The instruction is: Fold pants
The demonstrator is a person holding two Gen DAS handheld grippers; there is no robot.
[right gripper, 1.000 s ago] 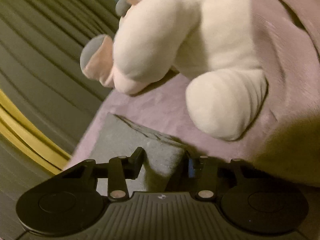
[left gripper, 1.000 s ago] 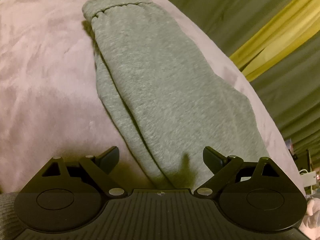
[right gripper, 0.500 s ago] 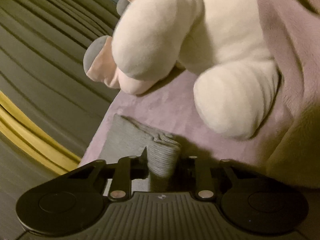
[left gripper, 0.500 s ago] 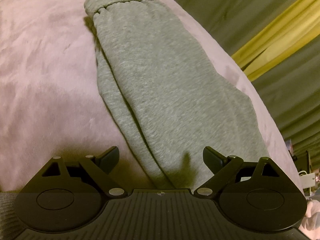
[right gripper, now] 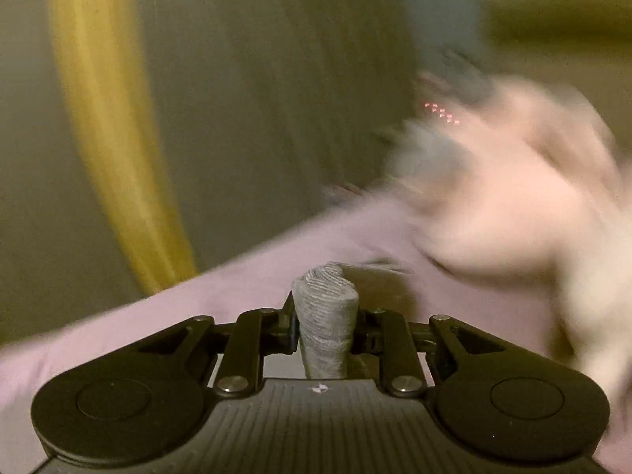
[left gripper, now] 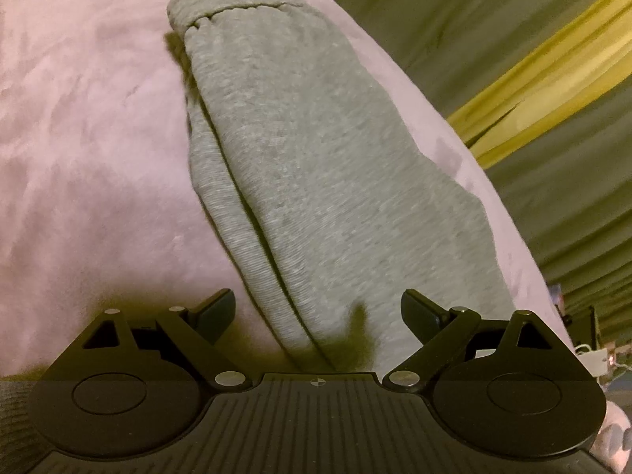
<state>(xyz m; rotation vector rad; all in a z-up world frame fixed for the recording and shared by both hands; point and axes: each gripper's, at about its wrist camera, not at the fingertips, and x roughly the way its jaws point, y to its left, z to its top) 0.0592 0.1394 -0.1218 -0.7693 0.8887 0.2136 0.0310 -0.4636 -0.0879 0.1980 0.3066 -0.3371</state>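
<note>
Pink blanket (left gripper: 91, 150) fills most of the left wrist view, soft and rumpled, spread wide under everything, and it shows again as a pale pink band (right gripper: 237, 292) across the right wrist view. Behind it, drab green curtain (left gripper: 454, 12) with a bright yellow stripe (left gripper: 553, 63) running through it. On the blanket lie the grey pants (left gripper: 316, 166), folded lengthwise with one leg stacked on the other, the cuffed end far from the camera and the cloth running down toward the left gripper (left gripper: 318, 312). That gripper hovers low over the near end of the pants with its fingers (left gripper: 215, 310) spread wide apart, nothing between them. Over on the right wrist view everything beyond the tool is smeared with motion blur, but a big pale plush toy (right gripper: 513, 205) sits on the right side on the blanket. And the right gripper (right gripper: 326, 316) is clamped on a bunched ridge of the grey pants (right gripper: 326, 316), the fabric pinched upright between the two fingers and poking up above them.
</note>
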